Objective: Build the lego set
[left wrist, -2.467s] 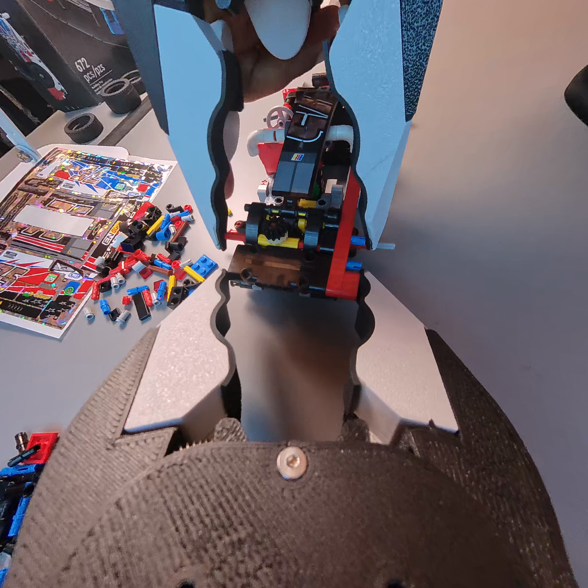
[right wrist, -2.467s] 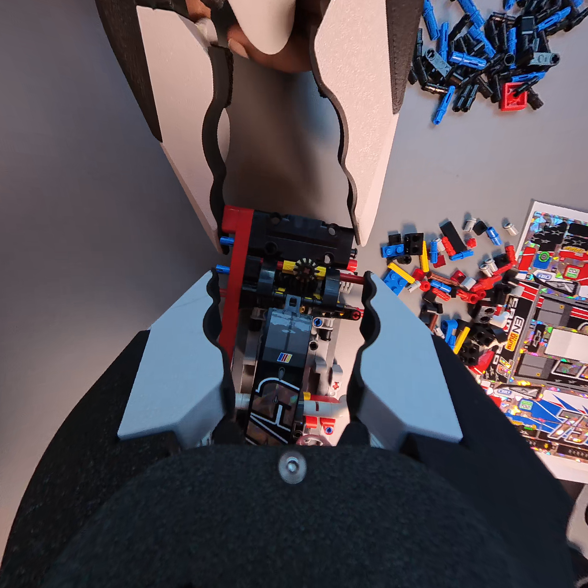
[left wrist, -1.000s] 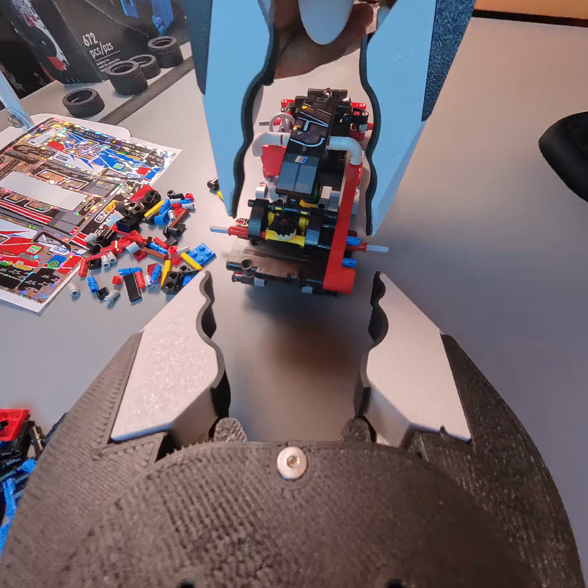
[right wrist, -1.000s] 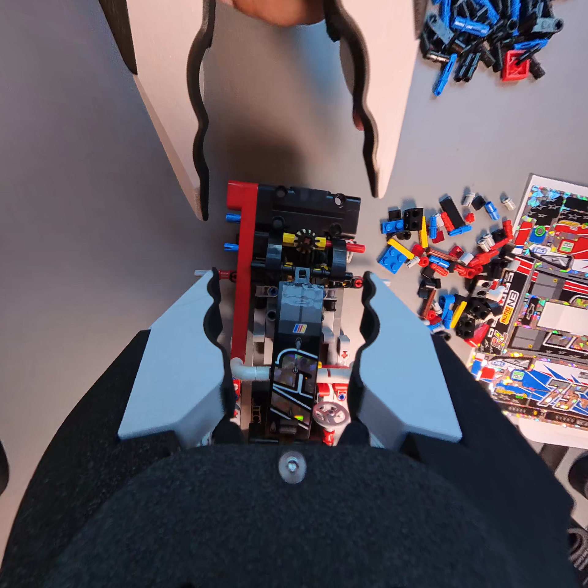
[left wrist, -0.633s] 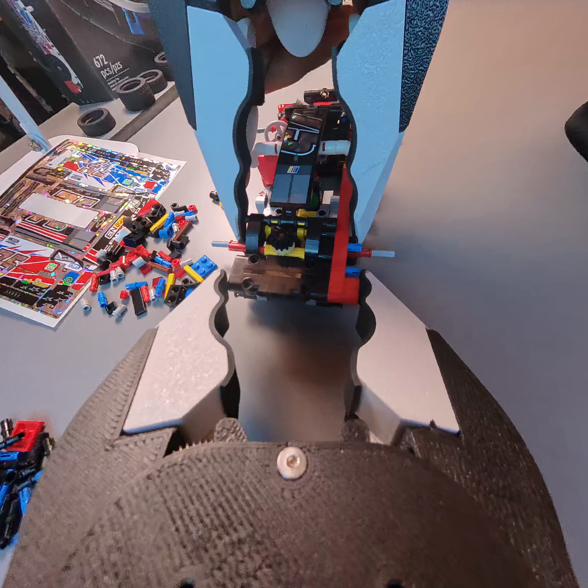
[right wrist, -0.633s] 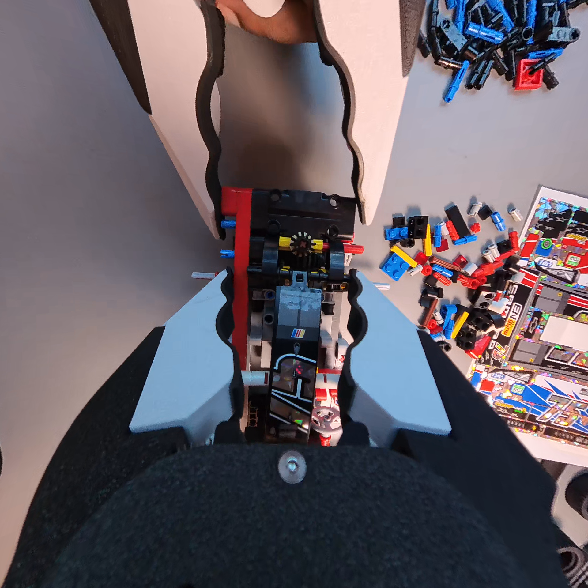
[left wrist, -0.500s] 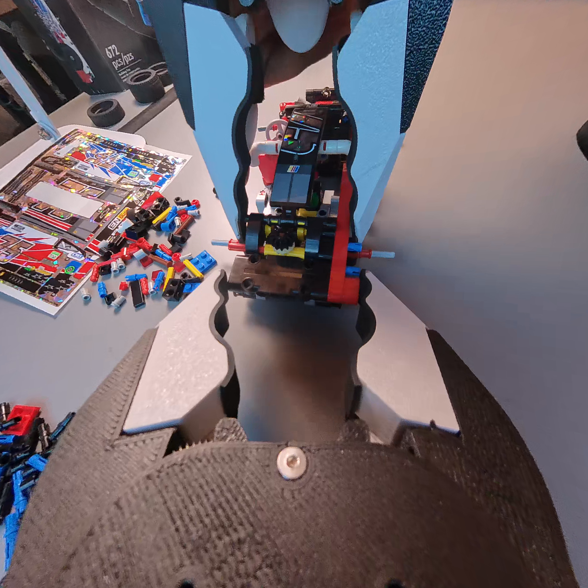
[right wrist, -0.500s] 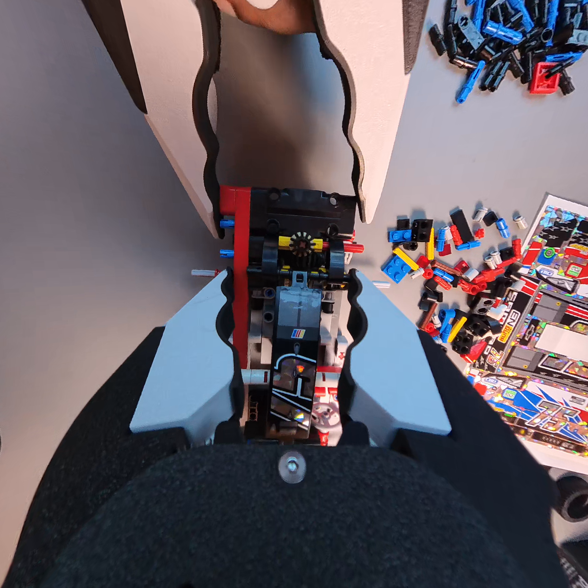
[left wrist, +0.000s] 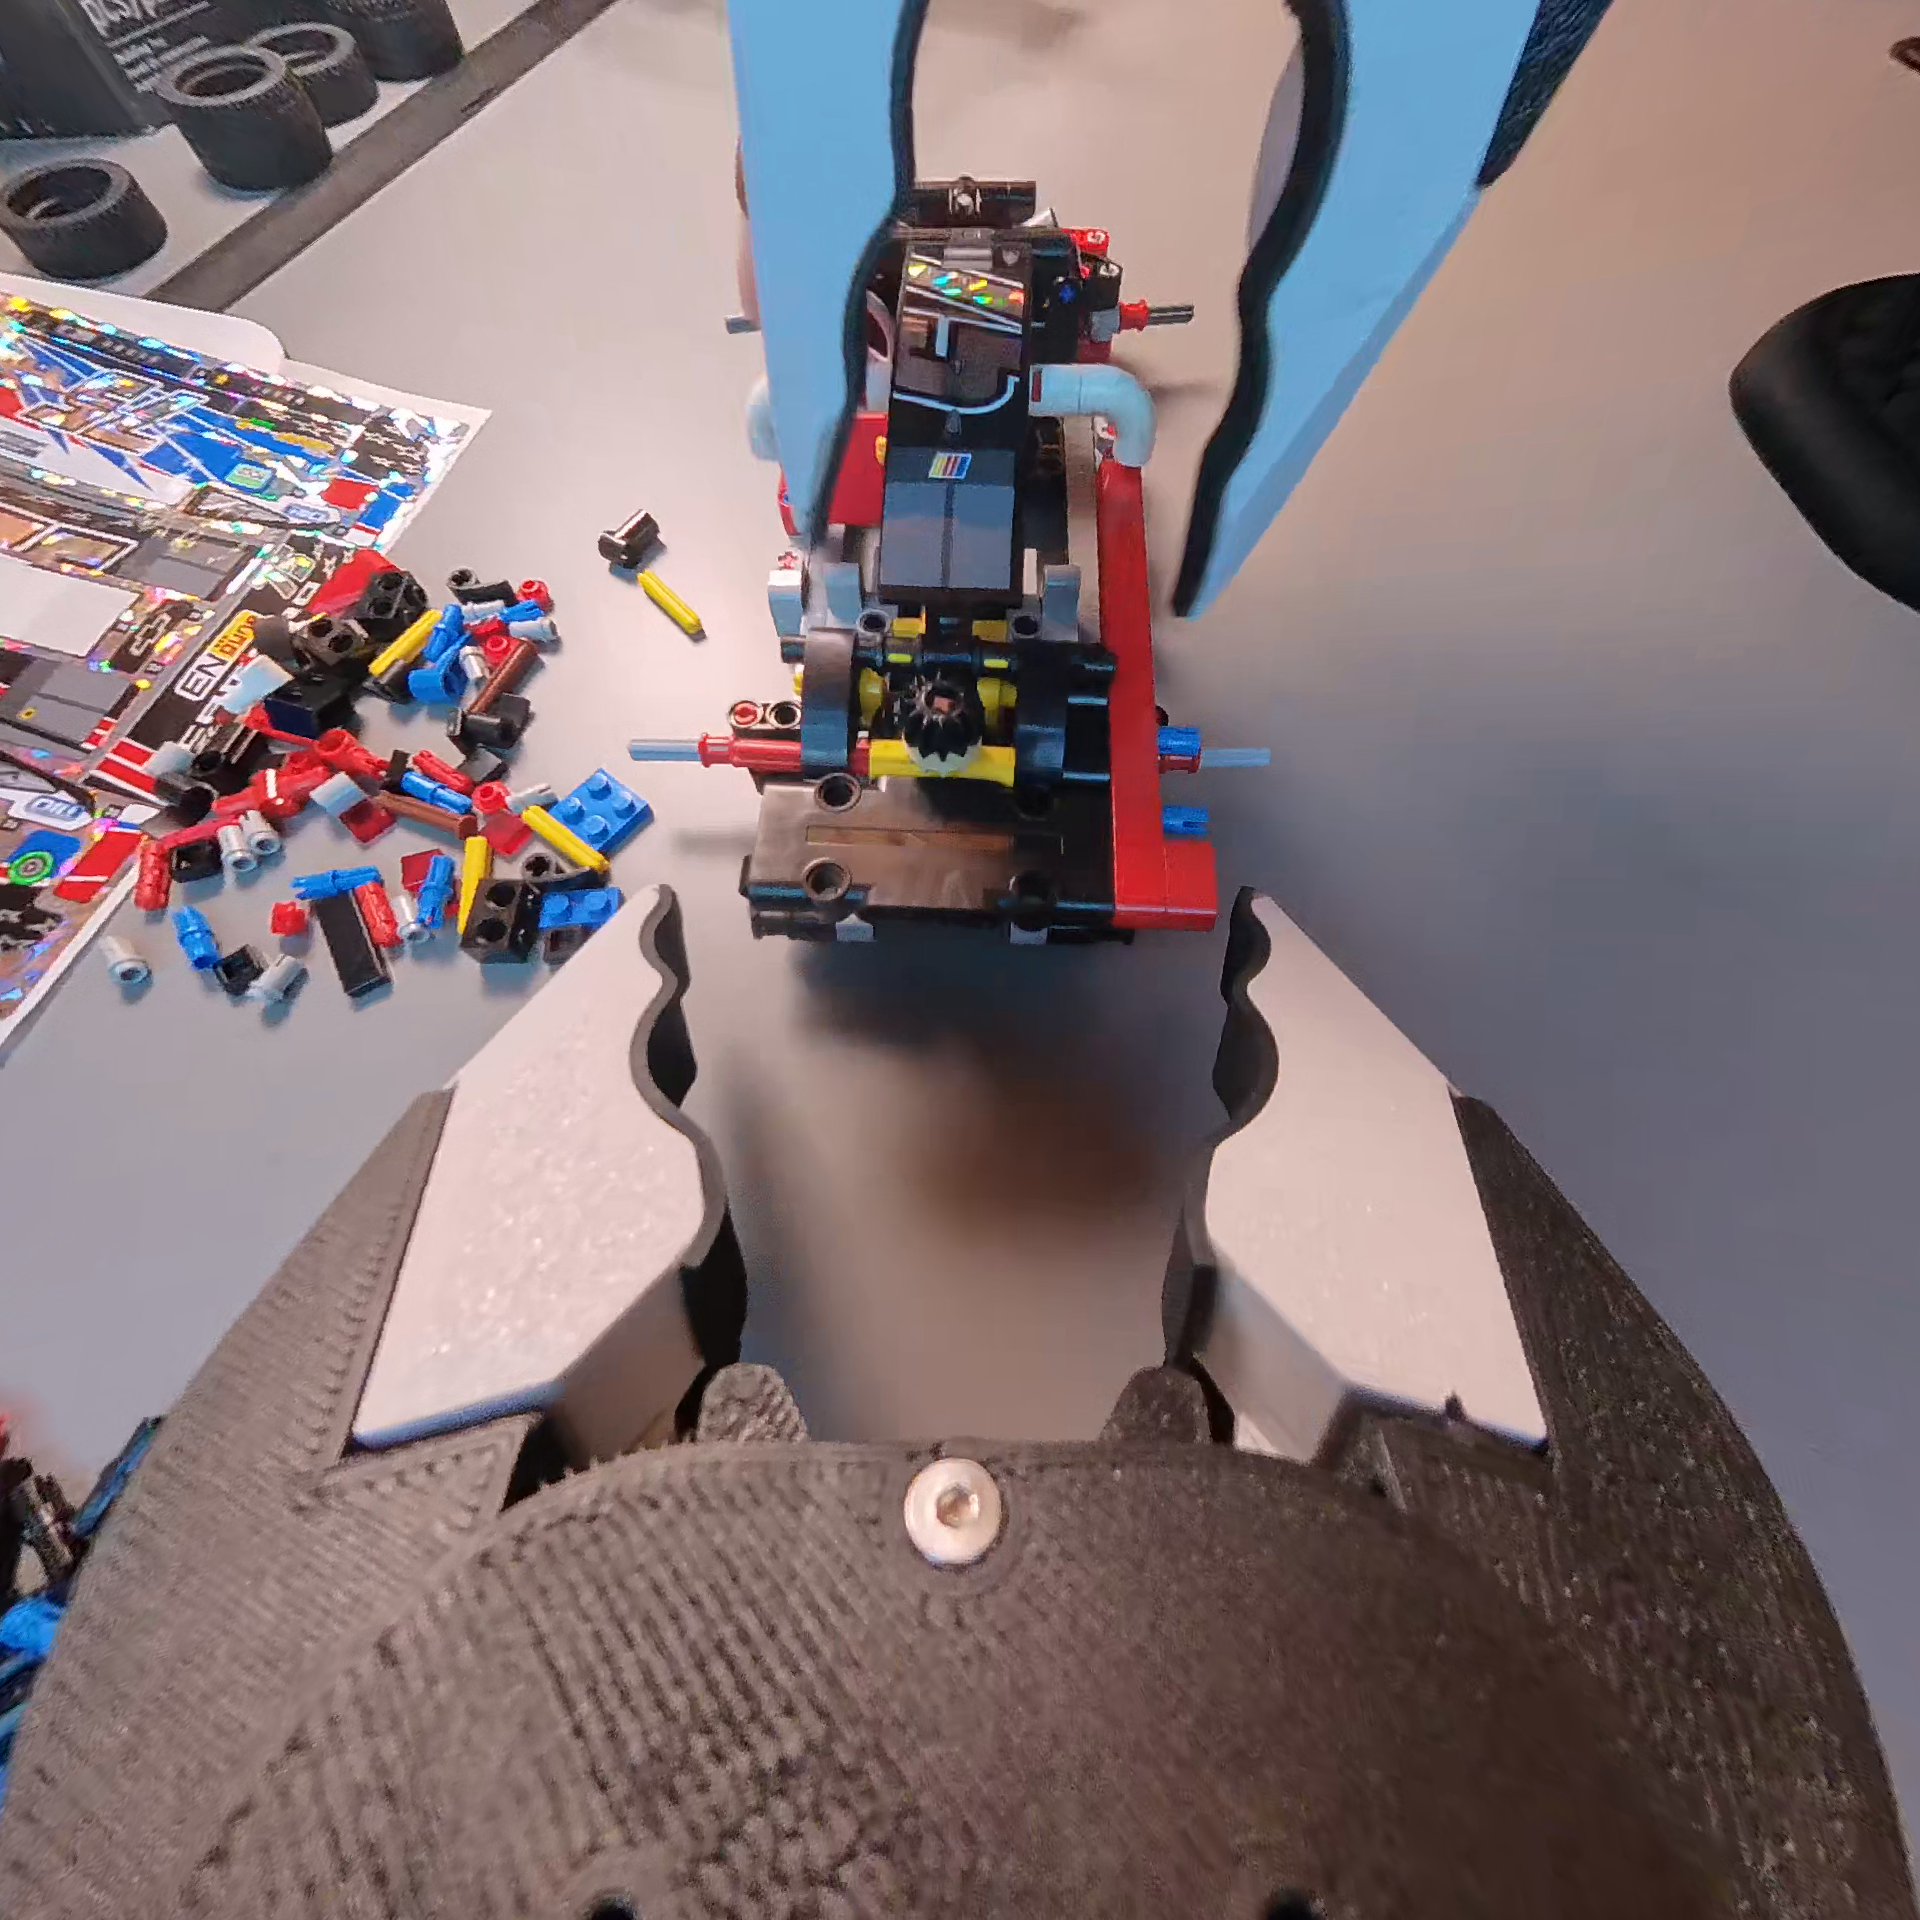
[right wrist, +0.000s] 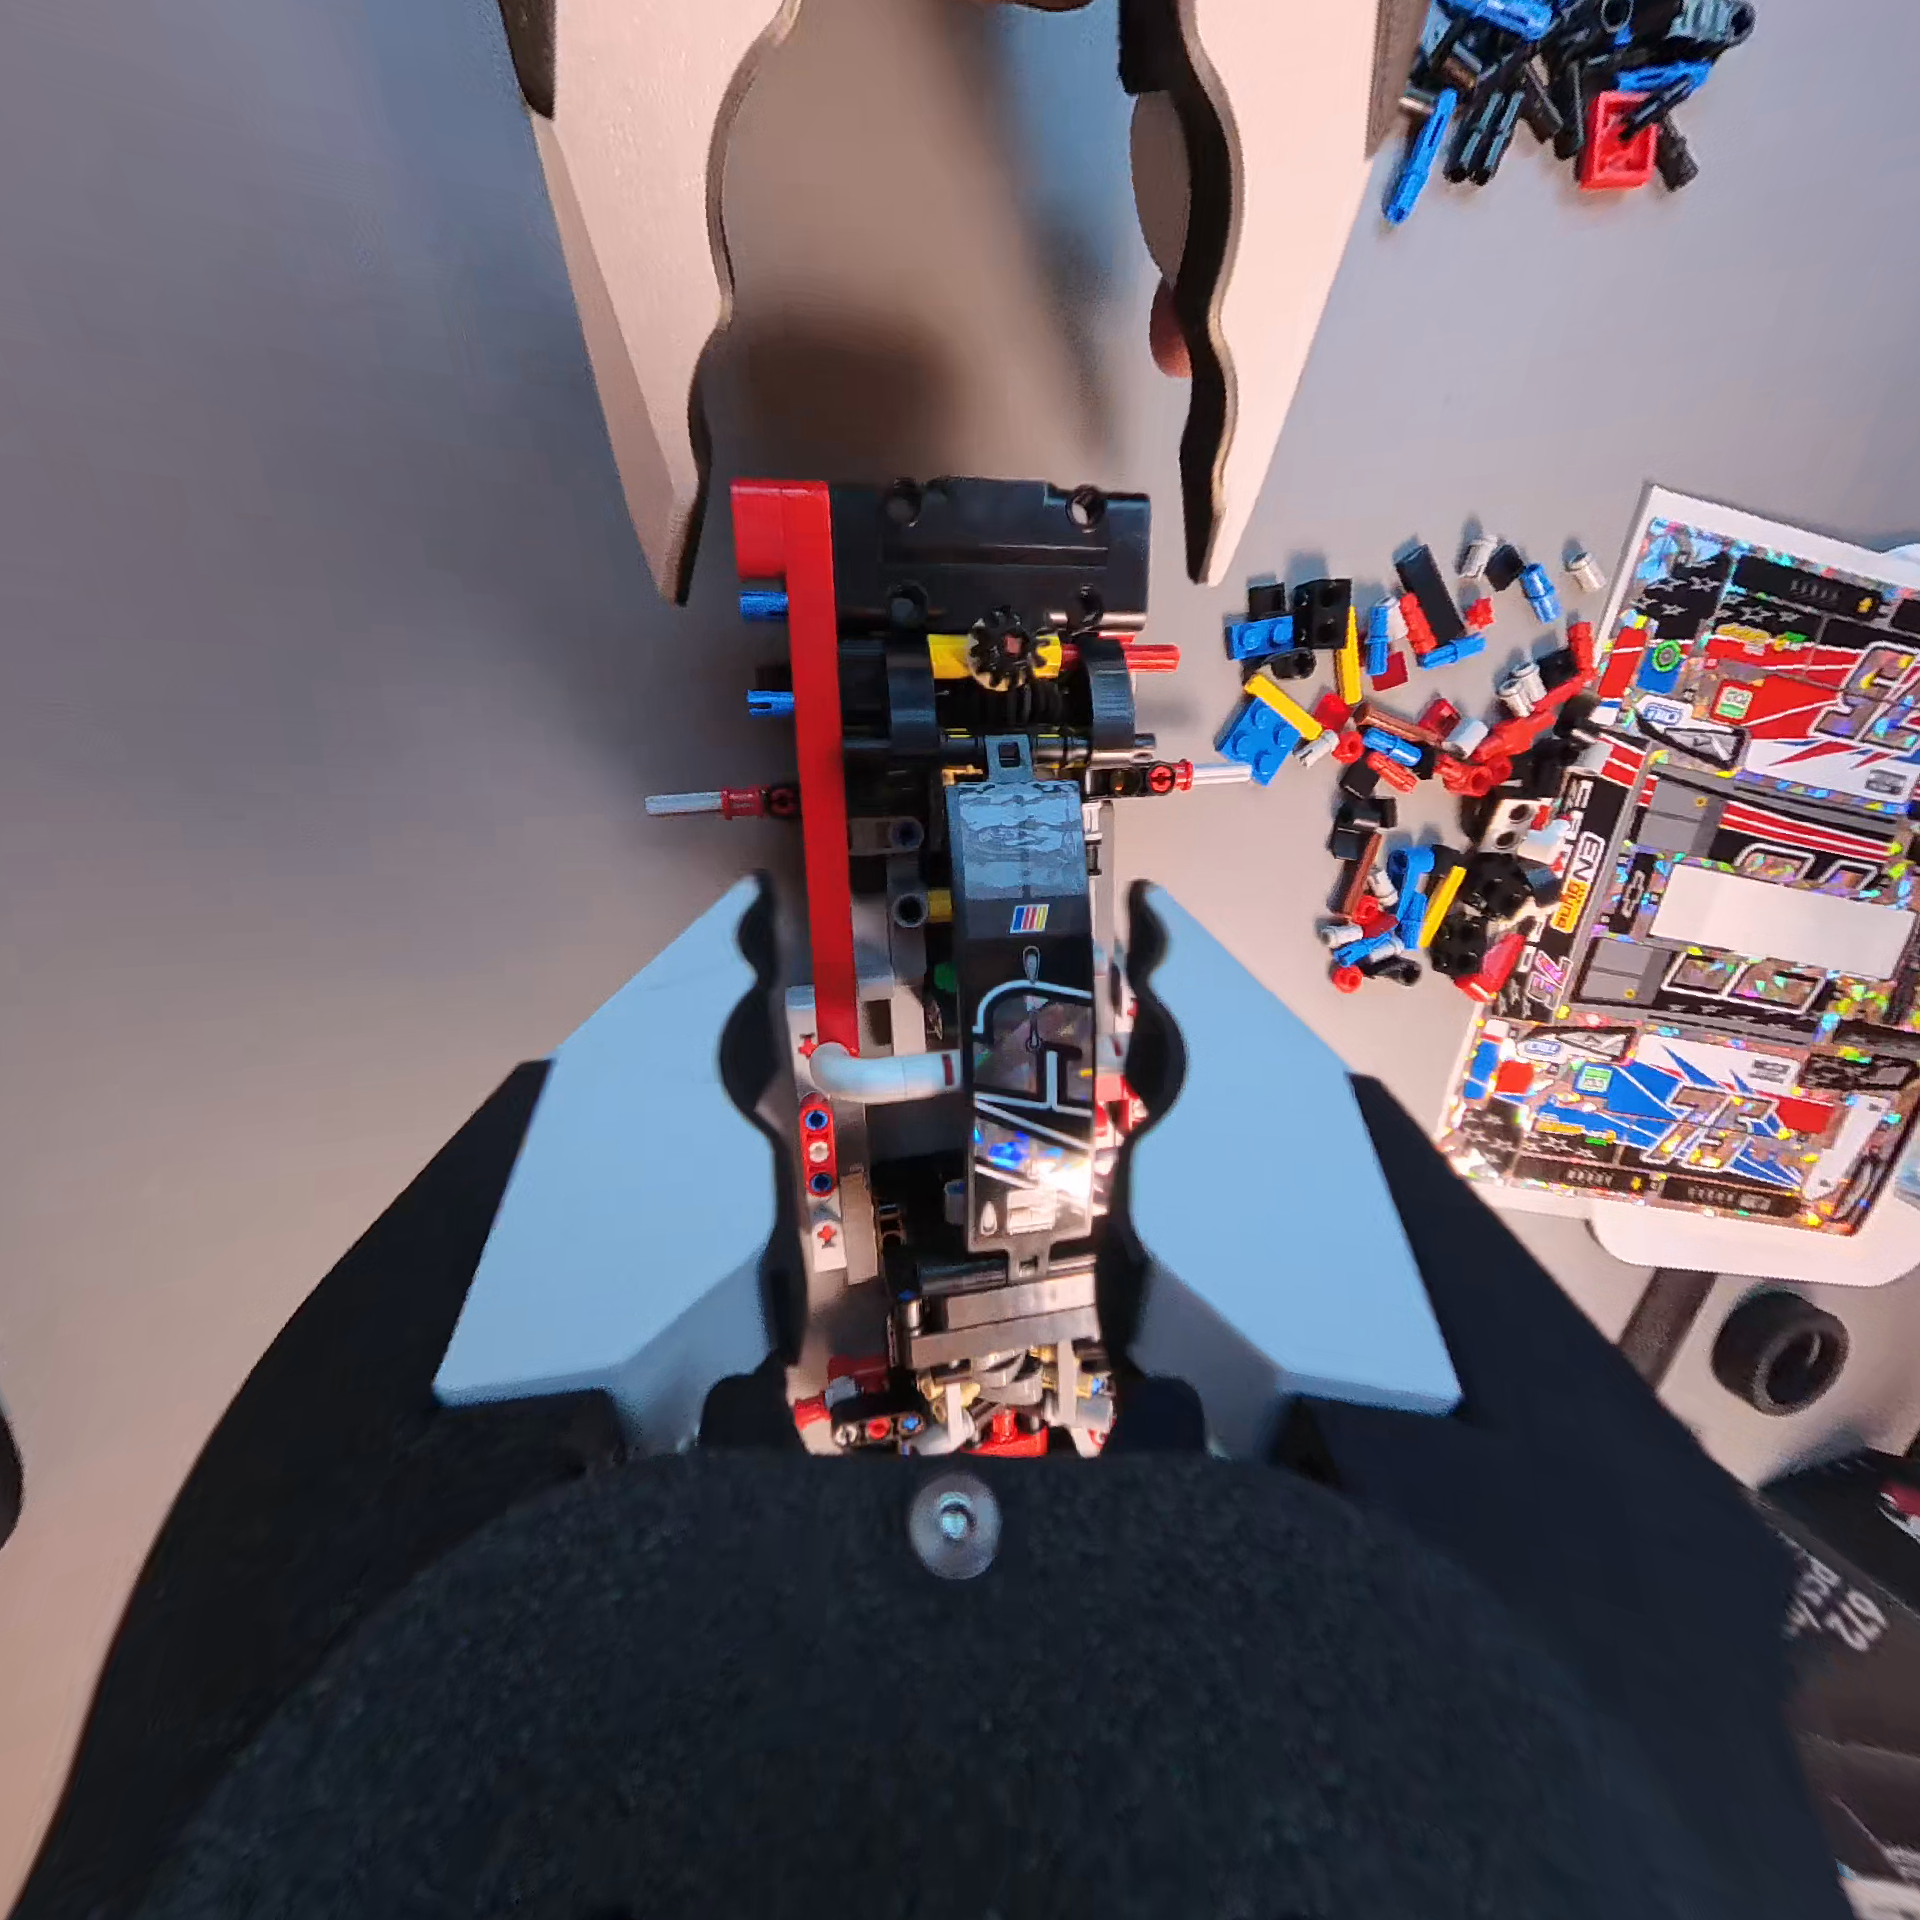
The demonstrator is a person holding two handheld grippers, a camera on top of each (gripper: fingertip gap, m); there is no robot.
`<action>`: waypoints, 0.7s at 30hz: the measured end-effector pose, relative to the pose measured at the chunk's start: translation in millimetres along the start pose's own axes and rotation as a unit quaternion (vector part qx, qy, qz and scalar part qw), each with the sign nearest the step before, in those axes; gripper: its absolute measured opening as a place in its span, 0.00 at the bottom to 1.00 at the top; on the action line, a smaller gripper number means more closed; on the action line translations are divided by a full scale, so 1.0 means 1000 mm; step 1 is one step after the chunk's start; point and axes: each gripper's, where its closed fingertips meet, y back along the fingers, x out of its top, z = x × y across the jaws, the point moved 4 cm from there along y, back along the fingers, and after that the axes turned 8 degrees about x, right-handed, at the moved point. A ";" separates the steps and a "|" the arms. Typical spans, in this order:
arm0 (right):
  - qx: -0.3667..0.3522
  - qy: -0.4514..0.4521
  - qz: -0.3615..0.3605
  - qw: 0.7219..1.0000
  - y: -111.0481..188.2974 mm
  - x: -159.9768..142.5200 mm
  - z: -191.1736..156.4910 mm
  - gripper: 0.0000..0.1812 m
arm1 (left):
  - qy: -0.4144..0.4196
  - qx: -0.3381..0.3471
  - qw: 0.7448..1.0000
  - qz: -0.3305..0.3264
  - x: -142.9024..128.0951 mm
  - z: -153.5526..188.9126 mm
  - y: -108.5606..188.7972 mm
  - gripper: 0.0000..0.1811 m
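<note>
Right wrist view: right gripper (right wrist: 951, 904) straddles the car (right wrist: 966, 914), contact unclear; left gripper (left wrist: 951, 914) wide, empty. Light, stiff, fragile; best held by side beams.

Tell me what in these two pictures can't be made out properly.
- Car: its near end in the right wrist view is hidden under the right tool; whether the fingers touch it is unclear.
- Car's far left side, left wrist view: covered by the right tool's blurred finger.
- Blue and black pins: cut off by the top edge.
- Tyres: cut off at the top.
</note>
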 end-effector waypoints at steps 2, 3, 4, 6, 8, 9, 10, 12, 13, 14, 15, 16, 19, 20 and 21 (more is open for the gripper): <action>-0.008 0.011 -0.016 1.000 -0.007 -0.002 0.002 0.30 | -0.011 -0.014 1.000 -0.002 0.001 0.003 -0.002 0.56; -0.004 0.021 -0.022 1.000 -0.007 -0.001 0.002 0.29 | -0.012 -0.021 1.000 -0.004 0.001 0.005 -0.002 0.55; 0.006 0.028 -0.030 0.999 -0.006 -0.001 0.002 0.29 | -0.013 -0.032 0.999 -0.004 0.000 0.009 -0.001 0.54; 0.031 0.064 -0.053 0.996 -0.005 -0.001 -0.002 0.28 | -0.021 -0.049 0.999 -0.001 -0.003 0.015 0.005 0.51; 0.050 0.103 -0.074 0.991 -0.005 -0.002 -0.005 0.28 | -0.025 -0.069 0.997 0.004 -0.005 0.022 0.012 0.49; 0.060 0.125 -0.088 0.986 -0.004 -0.002 -0.007 0.28 | -0.026 -0.086 0.996 0.005 -0.007 0.026 0.016 0.48; 0.067 0.152 -0.101 0.981 -0.004 -0.002 -0.009 0.28 | -0.027 -0.101 0.995 0.006 -0.008 0.030 0.020 0.46; 0.082 0.207 -0.128 0.967 -0.002 -0.004 -0.017 0.28 | -0.029 -0.108 0.994 0.012 -0.009 0.031 0.024 0.45; 0.084 0.239 -0.147 0.956 -0.001 -0.006 -0.021 0.28 | -0.028 -0.104 0.994 0.015 -0.009 0.030 0.025 0.45; 0.083 0.277 -0.171 0.942 0.000 -0.009 -0.025 0.28 | -0.026 -0.100 0.995 0.017 -0.008 0.030 0.024 0.45; 0.078 0.319 -0.199 0.923 0.002 -0.013 -0.030 0.28 | -0.024 -0.093 0.995 0.019 -0.007 0.029 0.023 0.45; 0.067 0.357 -0.227 0.903 0.004 -0.017 -0.034 0.28 | -0.025 -0.088 0.996 0.019 -0.006 0.030 0.021 0.45; 0.025 0.381 -0.247 0.891 0.014 -0.023 -0.042 0.37 | -0.040 -0.081 0.996 0.021 -0.002 0.038 0.015 0.45; 0.014 0.357 -0.229 0.906 0.020 -0.023 -0.045 0.38 | -0.046 -0.080 0.996 0.018 -0.001 0.041 0.012 0.44; 0.006 0.311 -0.203 0.929 0.027 -0.022 -0.049 0.40 | -0.052 -0.074 0.996 0.014 -0.001 0.044 0.010 0.43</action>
